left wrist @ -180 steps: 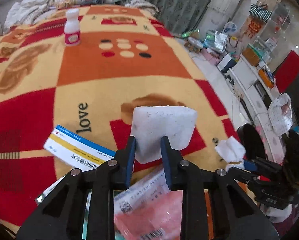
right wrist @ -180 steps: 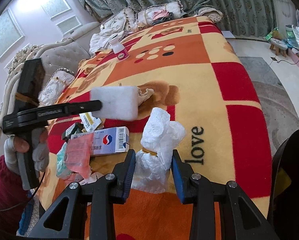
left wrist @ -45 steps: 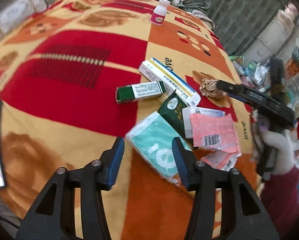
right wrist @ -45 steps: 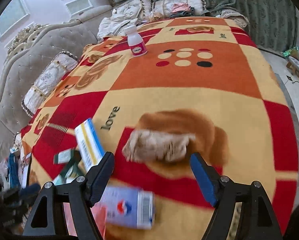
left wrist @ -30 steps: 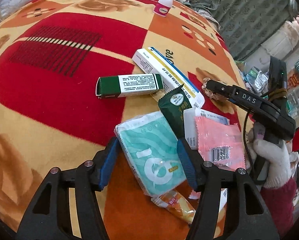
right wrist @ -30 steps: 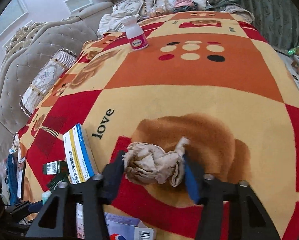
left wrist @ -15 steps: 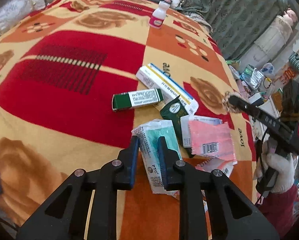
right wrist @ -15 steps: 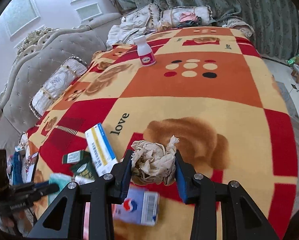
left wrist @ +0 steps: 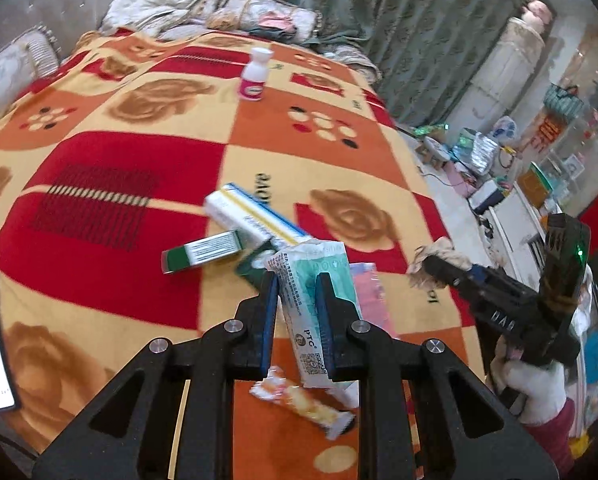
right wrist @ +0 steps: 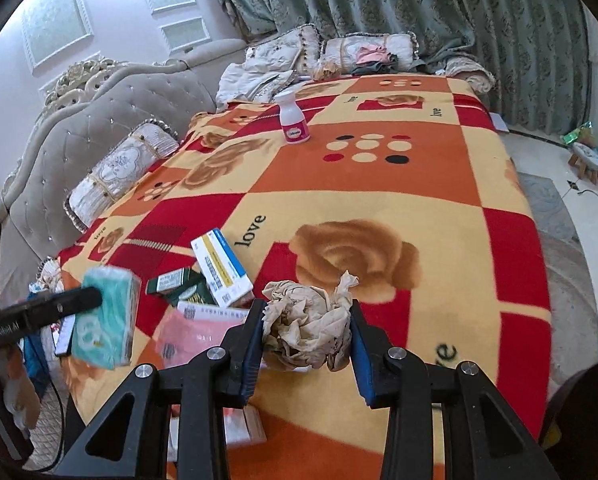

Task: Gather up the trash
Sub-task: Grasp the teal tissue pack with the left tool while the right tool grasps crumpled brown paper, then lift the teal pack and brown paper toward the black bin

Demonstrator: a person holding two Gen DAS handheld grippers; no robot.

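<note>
A bed fills both views, covered by a blanket (right wrist: 379, 184) checked in red, orange and cream with brown roses and the word "love". A grey tufted headboard (right wrist: 111, 120) runs along the far left in the right wrist view, with bolster cushions (right wrist: 119, 168) at its foot, and green patterned curtains (right wrist: 379, 0) hang behind the far end. A white pill bottle with a pink label (right wrist: 293, 120) stands upright on the far part of the blanket, well apart from the litter. Near the close left edge lies a loose heap: a white box with blue and yellow stripes (left wrist: 255, 220), a green and white box (left wrist: 201, 250) just left of it, a pink packet (left wrist: 371, 296) and an orange snack wrapper (left wrist: 303, 400) nearest the camera. The left gripper (left wrist: 297, 308) is clamped on a teal tissue pack (left wrist: 313, 300), held clear of the blanket and tilted, with its printed end hanging below the pads. The right gripper (right wrist: 307, 340) is closed on a crumpled brownish paper wad (right wrist: 307, 328), also raised above the blanket, near the rose motif. A white-gloved hand (left wrist: 535, 384) with a dark red sleeve carries the right gripper at the right edge of the left wrist view.
</note>
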